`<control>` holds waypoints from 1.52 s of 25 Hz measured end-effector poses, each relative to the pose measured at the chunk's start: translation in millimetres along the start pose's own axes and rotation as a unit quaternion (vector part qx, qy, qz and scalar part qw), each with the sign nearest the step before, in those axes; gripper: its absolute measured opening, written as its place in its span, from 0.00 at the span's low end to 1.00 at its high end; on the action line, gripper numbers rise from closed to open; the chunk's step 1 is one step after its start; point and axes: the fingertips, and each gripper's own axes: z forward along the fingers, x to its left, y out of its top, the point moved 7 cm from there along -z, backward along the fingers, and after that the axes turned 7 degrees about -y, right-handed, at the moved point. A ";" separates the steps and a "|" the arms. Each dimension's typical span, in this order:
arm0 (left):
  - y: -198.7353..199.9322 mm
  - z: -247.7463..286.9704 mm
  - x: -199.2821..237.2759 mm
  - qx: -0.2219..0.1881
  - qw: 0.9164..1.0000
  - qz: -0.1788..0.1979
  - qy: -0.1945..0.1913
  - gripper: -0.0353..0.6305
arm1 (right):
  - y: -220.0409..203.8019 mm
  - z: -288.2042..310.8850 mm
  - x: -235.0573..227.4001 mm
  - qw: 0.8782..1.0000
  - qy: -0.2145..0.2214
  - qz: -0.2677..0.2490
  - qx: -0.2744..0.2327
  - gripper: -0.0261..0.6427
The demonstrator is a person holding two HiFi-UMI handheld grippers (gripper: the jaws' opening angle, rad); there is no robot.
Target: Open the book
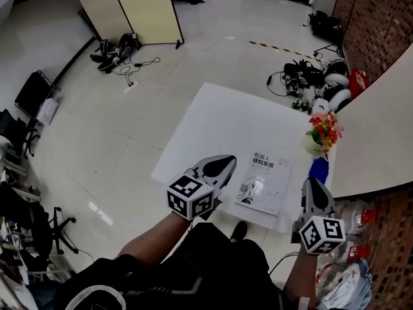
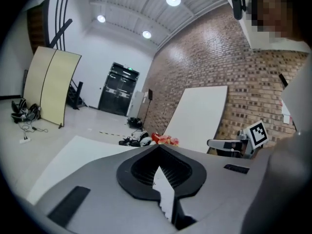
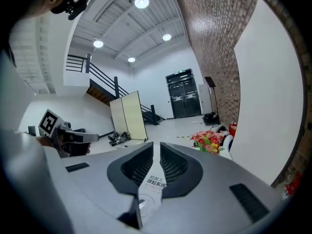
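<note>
A closed book (image 1: 263,183) with a pale cover and printed title lies flat near the front edge of the white table (image 1: 219,118). My left gripper (image 1: 226,160) hovers just left of the book, jaws shut with tips touching (image 2: 158,146) and nothing between them. My right gripper (image 1: 312,183) sits off the book's right side, beyond the table corner. Its jaws stand shut with only a thin slit (image 3: 156,144), and nothing is held. Through that slit the book's cover (image 3: 152,184) shows below.
A small pot of red and yellow flowers (image 1: 324,131) and a blue object (image 1: 319,168) stand at the table's right edge. A large white panel (image 1: 381,134) rises on the right. Cables and gear (image 1: 310,76) lie on the floor behind; a folding screen (image 1: 129,8) stands far left.
</note>
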 end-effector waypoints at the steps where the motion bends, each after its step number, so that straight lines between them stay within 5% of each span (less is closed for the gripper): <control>1: 0.2 12.2 2.5 0.003 1.000 -0.002 0.003 0.05 | -2.8 10.6 -7.9 1.000 0.000 0.005 0.007 0.05; 9: -56.0 66.1 46.1 0.099 0.994 -0.044 0.020 0.05 | -64.3 83.4 -31.6 0.992 0.003 0.021 0.121 0.12; 16: -139.3 101.6 76.2 0.242 0.969 -0.032 0.027 0.05 | -152.4 122.0 -41.6 0.966 -0.020 0.062 0.250 0.21; 18: -160.3 108.1 79.2 0.267 0.962 -0.059 0.025 0.05 | -175.8 124.8 -43.3 0.957 -0.023 0.076 0.278 0.22; 22: -187.1 111.5 89.4 0.287 0.951 -0.109 0.036 0.05 | -209.5 128.7 -45.1 0.942 -0.034 0.086 0.324 0.22; 38: -205.0 119.0 84.6 0.314 0.944 -0.103 0.007 0.05 | -226.2 133.7 -49.9 0.918 -0.069 0.132 0.368 0.17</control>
